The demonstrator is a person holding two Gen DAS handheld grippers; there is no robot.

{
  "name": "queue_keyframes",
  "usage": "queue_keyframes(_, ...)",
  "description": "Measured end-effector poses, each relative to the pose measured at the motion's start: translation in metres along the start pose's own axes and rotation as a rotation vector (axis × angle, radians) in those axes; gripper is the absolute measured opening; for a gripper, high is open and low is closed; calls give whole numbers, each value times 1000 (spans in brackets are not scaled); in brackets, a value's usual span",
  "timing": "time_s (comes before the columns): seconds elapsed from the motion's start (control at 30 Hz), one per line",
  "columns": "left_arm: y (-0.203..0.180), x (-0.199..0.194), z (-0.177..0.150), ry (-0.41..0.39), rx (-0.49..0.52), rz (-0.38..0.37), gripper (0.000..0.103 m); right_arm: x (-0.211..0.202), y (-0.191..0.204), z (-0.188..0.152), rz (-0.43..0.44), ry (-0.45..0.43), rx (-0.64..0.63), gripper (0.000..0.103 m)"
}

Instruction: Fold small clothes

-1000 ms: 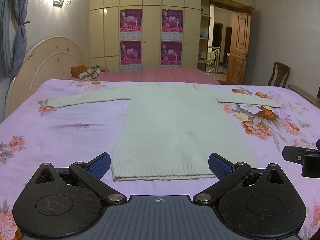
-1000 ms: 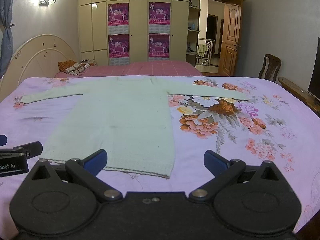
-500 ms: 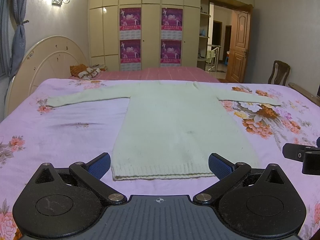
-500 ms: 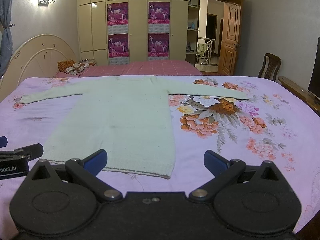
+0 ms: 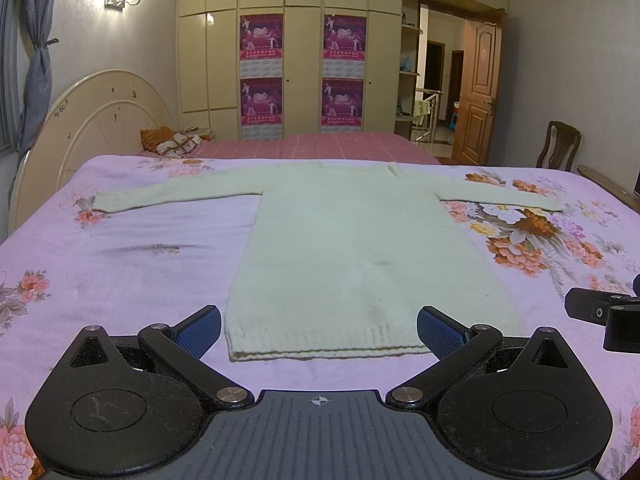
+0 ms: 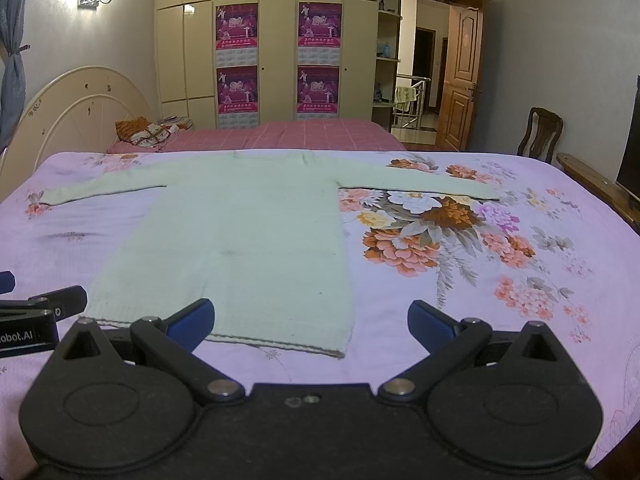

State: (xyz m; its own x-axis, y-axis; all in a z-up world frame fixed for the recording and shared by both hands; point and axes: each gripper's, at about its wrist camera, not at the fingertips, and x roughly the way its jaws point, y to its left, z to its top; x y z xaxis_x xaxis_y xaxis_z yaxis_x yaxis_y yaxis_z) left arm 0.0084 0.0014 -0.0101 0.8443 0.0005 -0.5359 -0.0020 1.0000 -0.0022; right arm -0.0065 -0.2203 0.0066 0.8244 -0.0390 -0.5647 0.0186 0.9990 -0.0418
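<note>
A pale green knitted sweater (image 5: 352,248) lies flat on the bed, sleeves spread out to both sides, hem nearest me. It also shows in the right wrist view (image 6: 240,232). My left gripper (image 5: 319,330) is open and empty, hovering just before the hem. My right gripper (image 6: 311,326) is open and empty, near the hem's right corner. Each gripper's edge shows in the other's view.
The bed has a lilac floral sheet (image 5: 100,280) and a cream headboard (image 5: 100,120) at the left. A second bed with a pink cover (image 5: 320,146) stands behind. A wooden chair (image 5: 560,148) and bench (image 6: 592,184) stand at the right.
Both grippers have hardly moved; the views shift very slightly. The sweater lies as before.
</note>
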Motion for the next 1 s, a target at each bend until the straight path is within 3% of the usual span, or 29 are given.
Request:
queue_keyframes(0.37, 1, 0, 1, -7, 5, 1, 103, 8, -3, -1, -3, 7, 14, 102)
queue_keyframes(0.47, 4, 6, 7, 5, -9, -50, 103, 10, -10, 2, -2, 2, 33, 102)
queue_keyframes(0.57, 0, 21, 12, 32, 25, -11, 103, 16, -20, 8, -28, -15, 51, 102)
queue_keyframes(0.73, 2, 49, 29, 21, -8, -68, 103, 36, -42, 24, -57, -13, 74, 102)
queue_keyframes(1.0, -8, 136, 65, 82, -22, -60, 103, 88, -83, 46, -126, 0, 107, 102)
